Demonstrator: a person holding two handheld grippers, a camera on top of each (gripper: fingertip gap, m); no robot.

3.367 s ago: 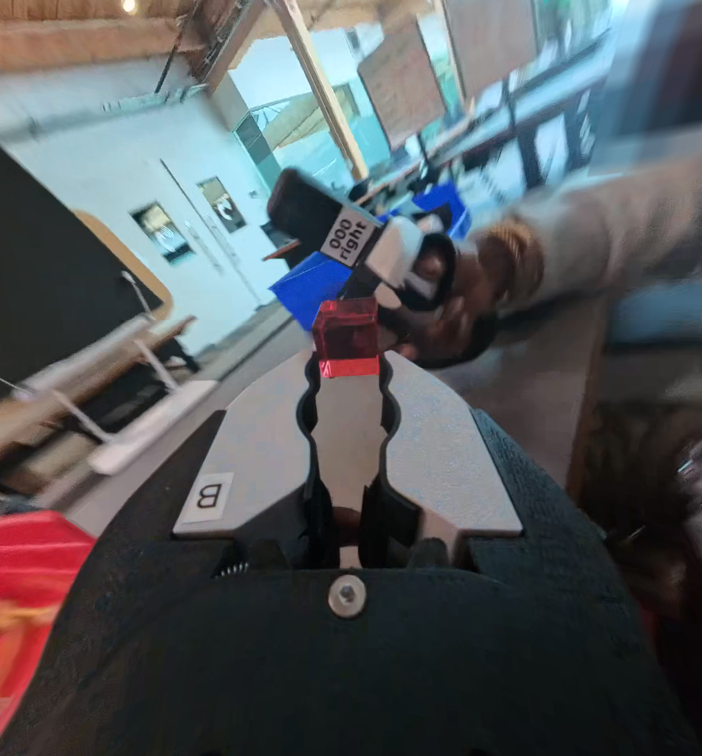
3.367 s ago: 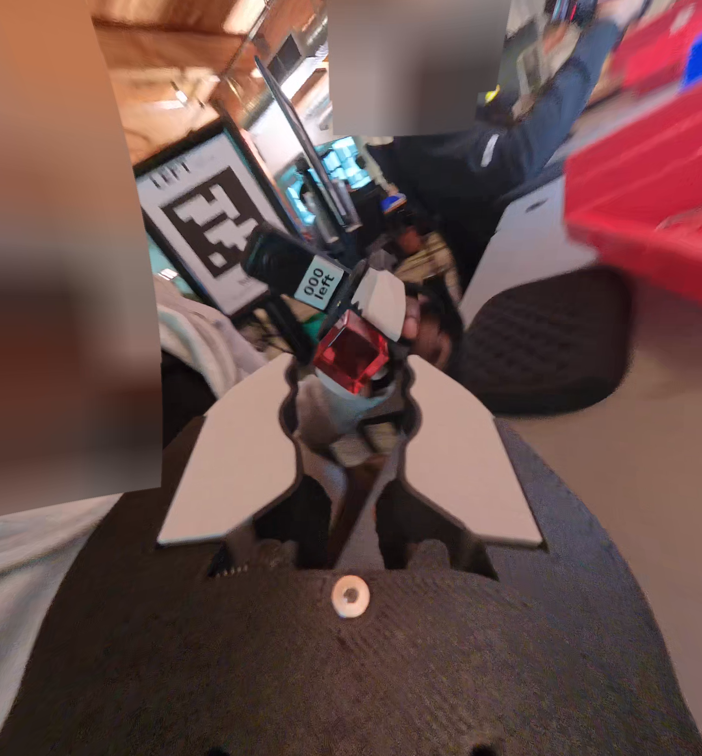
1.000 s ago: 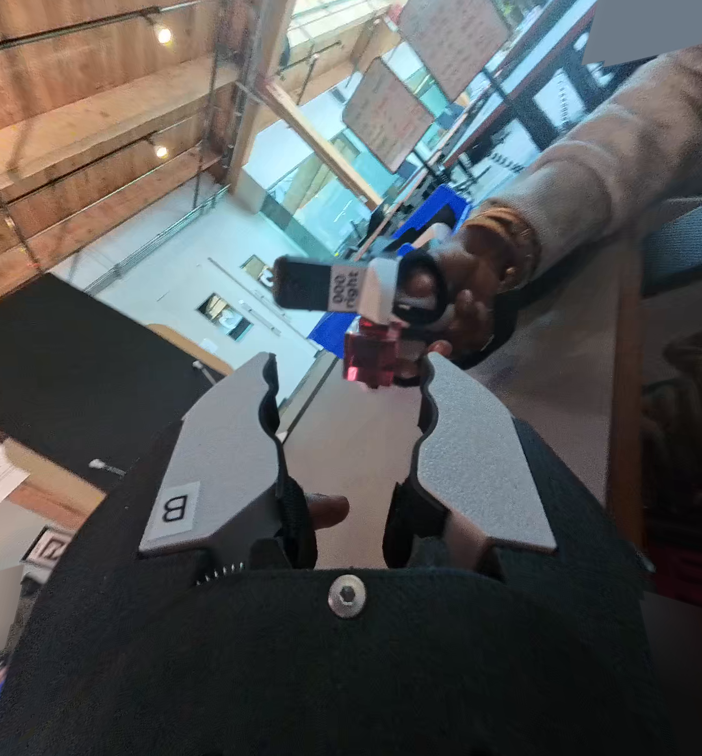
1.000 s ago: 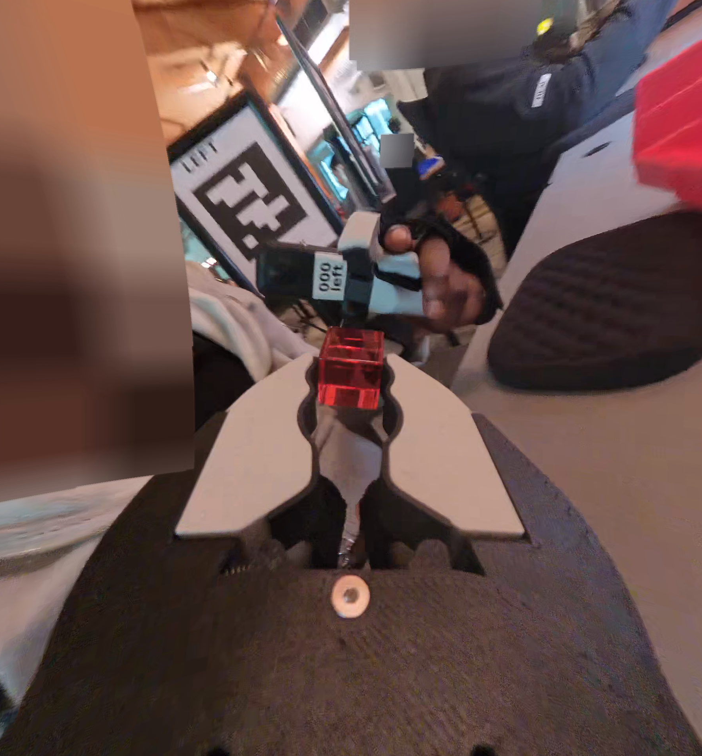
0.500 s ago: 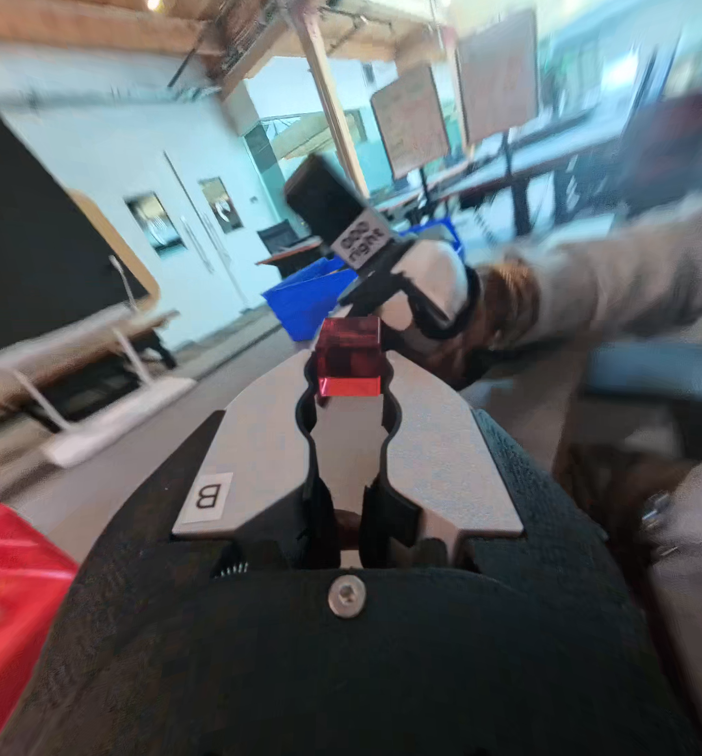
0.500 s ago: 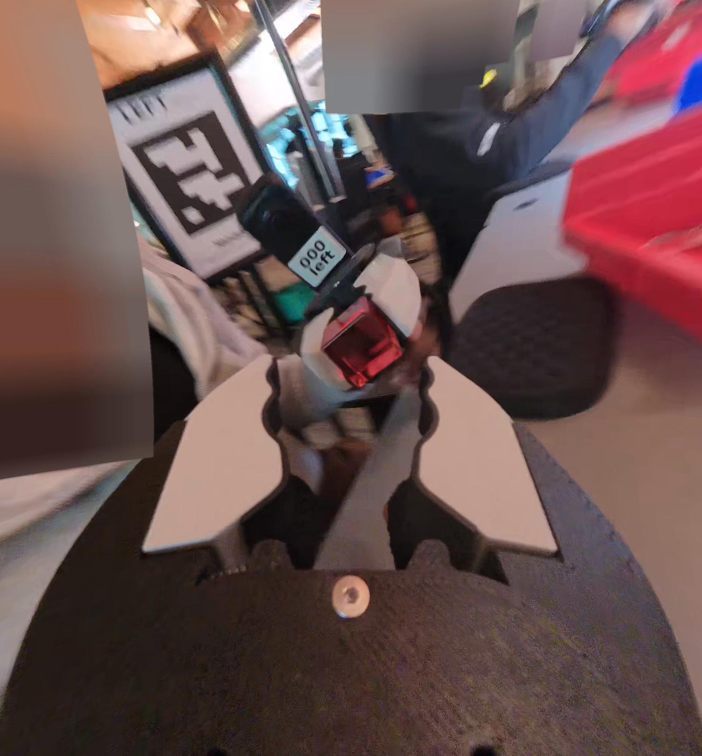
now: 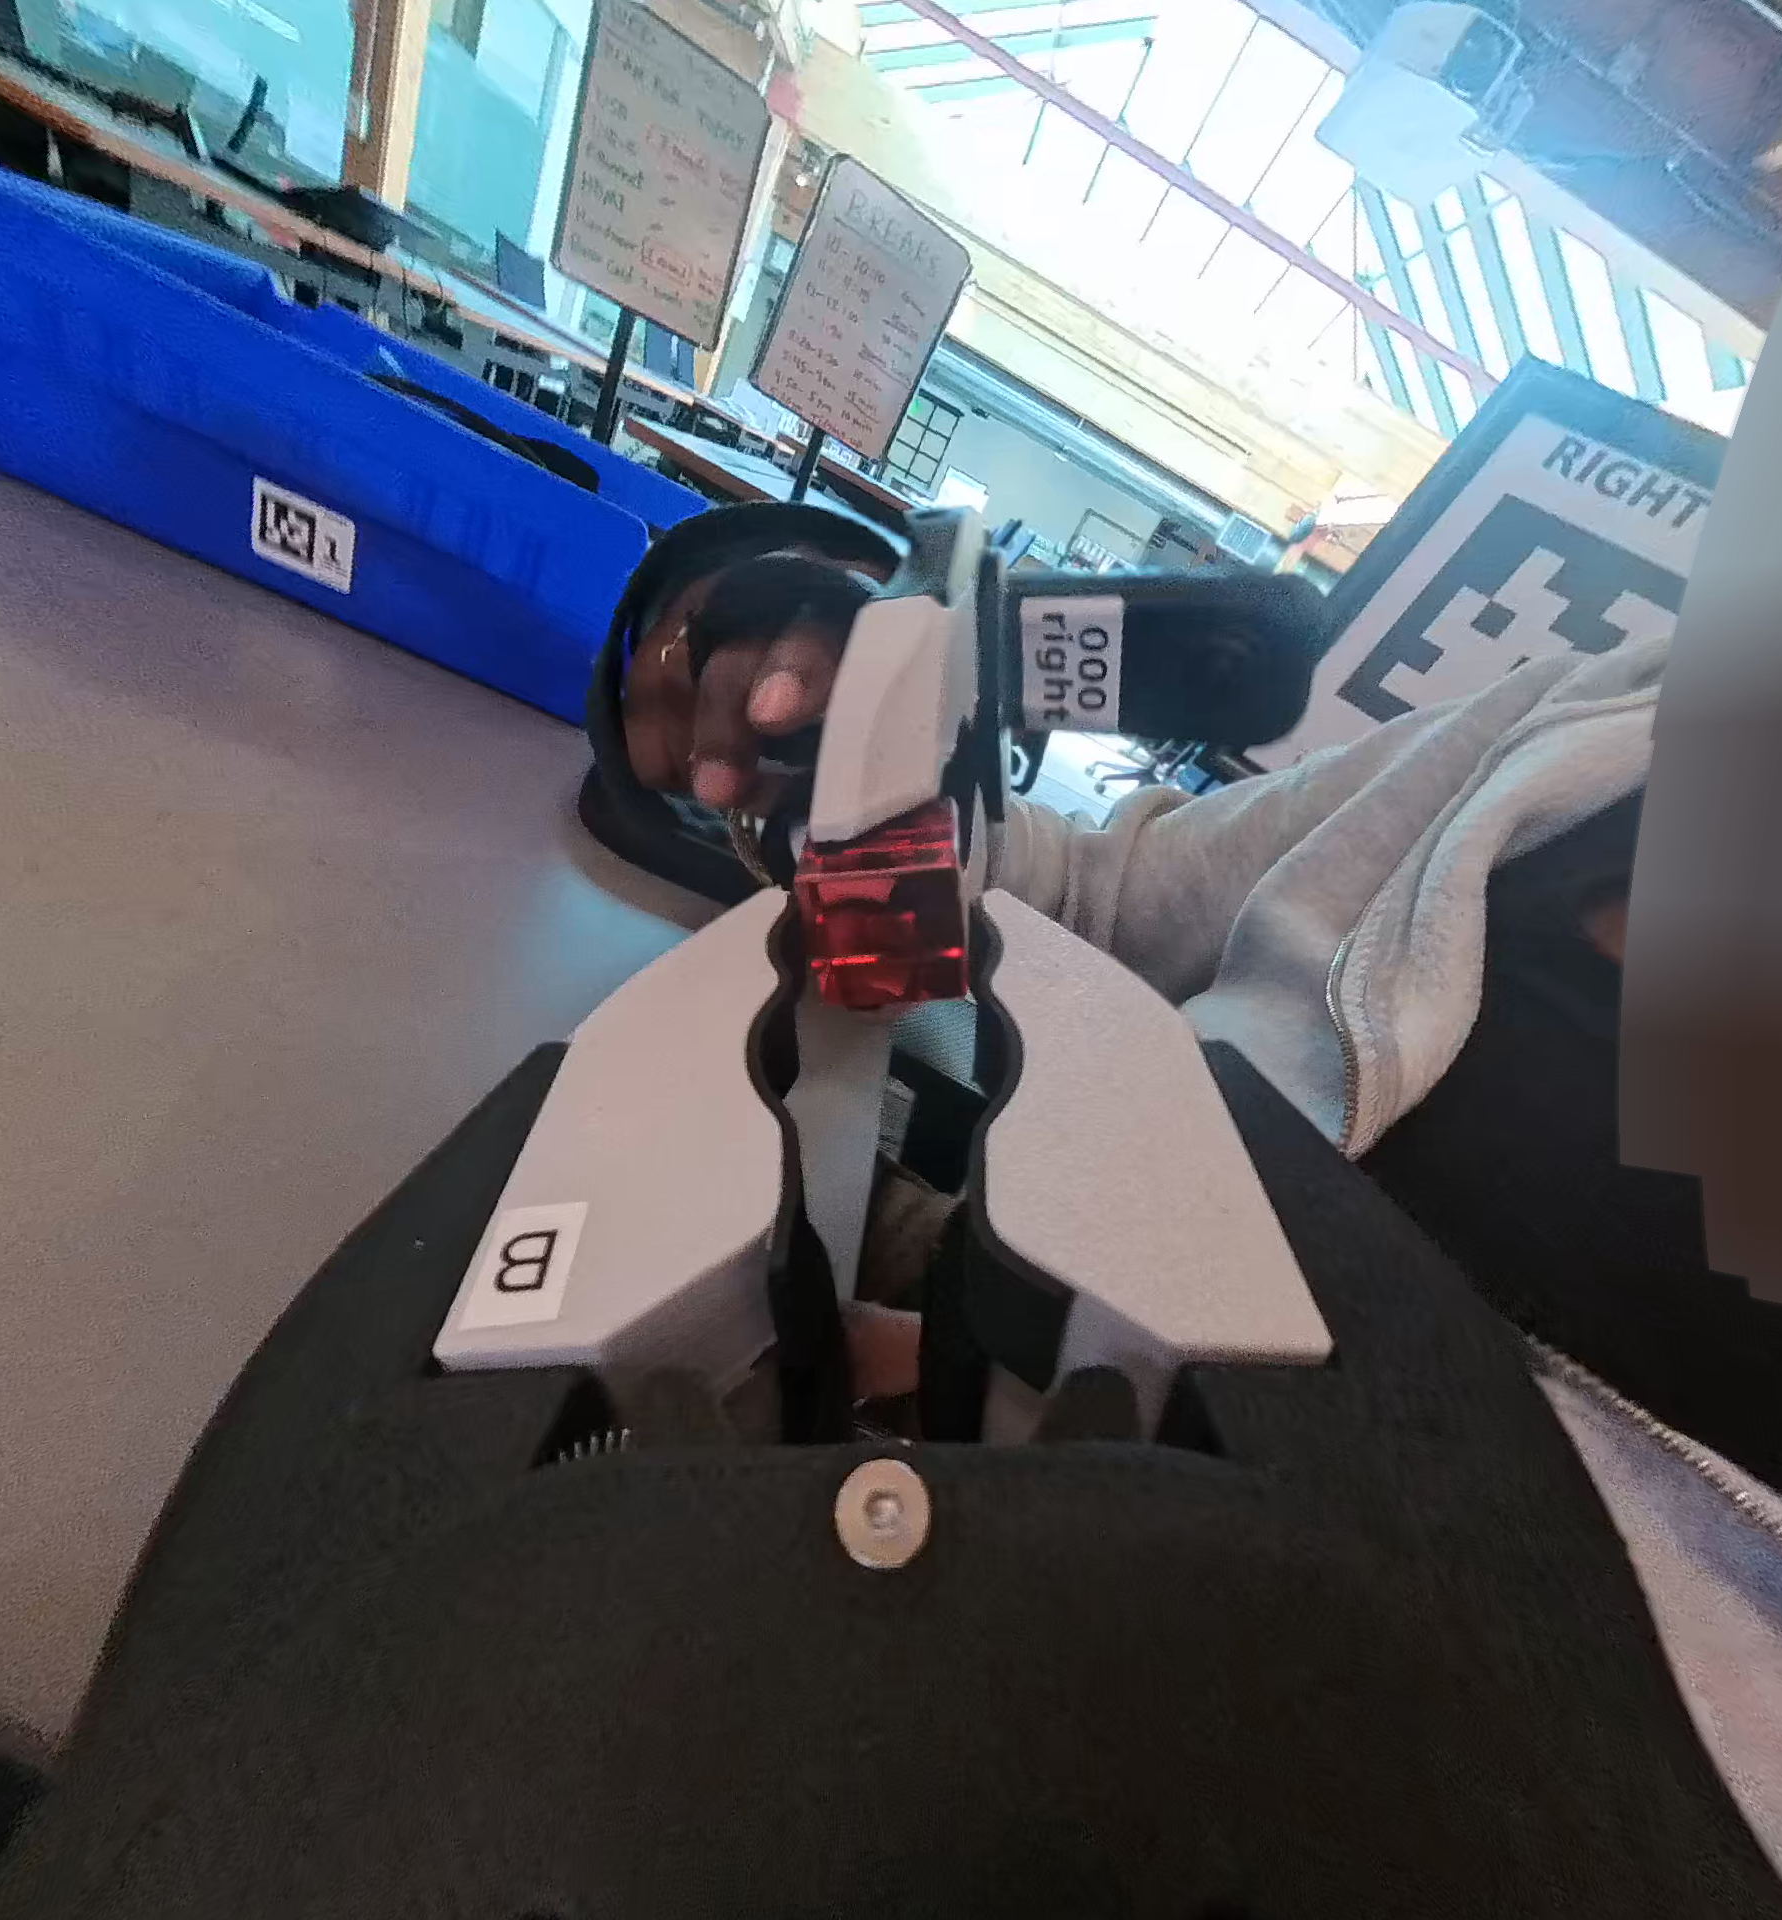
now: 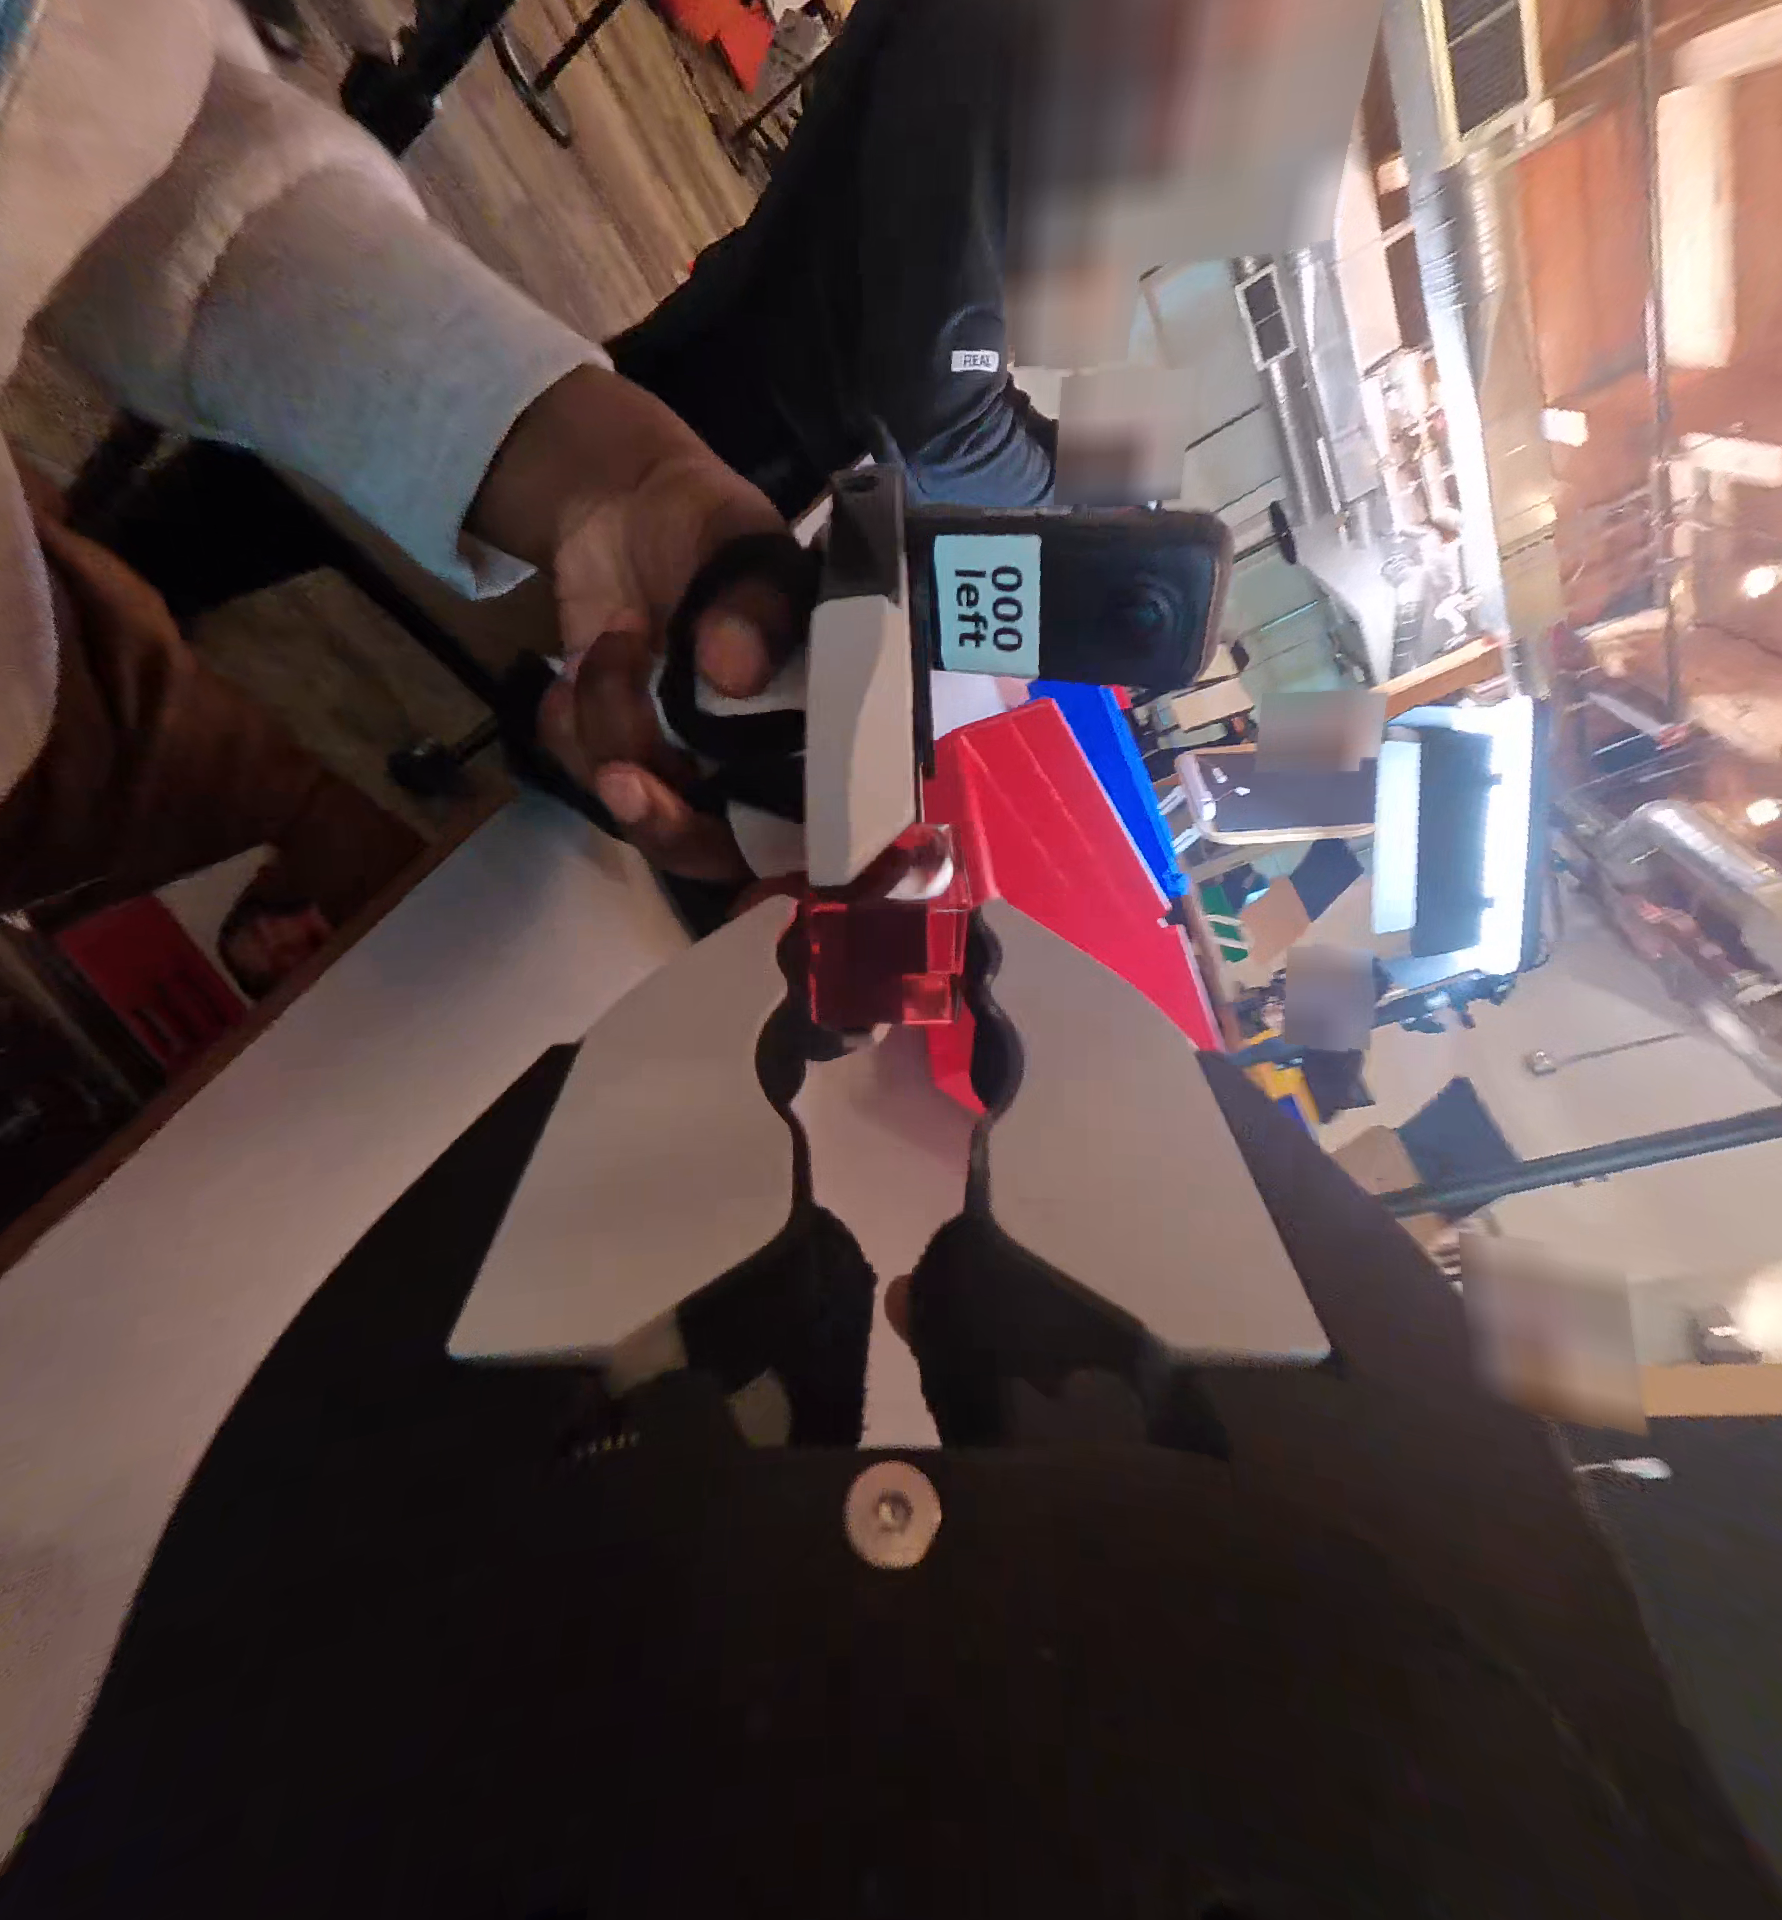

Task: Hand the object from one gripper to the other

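Both grippers, left gripper point(image 7: 882, 935) and right gripper point(image 8: 882, 935), clamp the red cube point(image 7: 882, 914).

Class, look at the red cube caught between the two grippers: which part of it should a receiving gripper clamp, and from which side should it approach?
Clamp the red cube on the flat pair of faces left bare, approaching opposite and crosswise to the holder. Here the left gripper and right gripper both close on it, meeting tip to tip, each pinching its own pair; flat parallel faces seat squarely.
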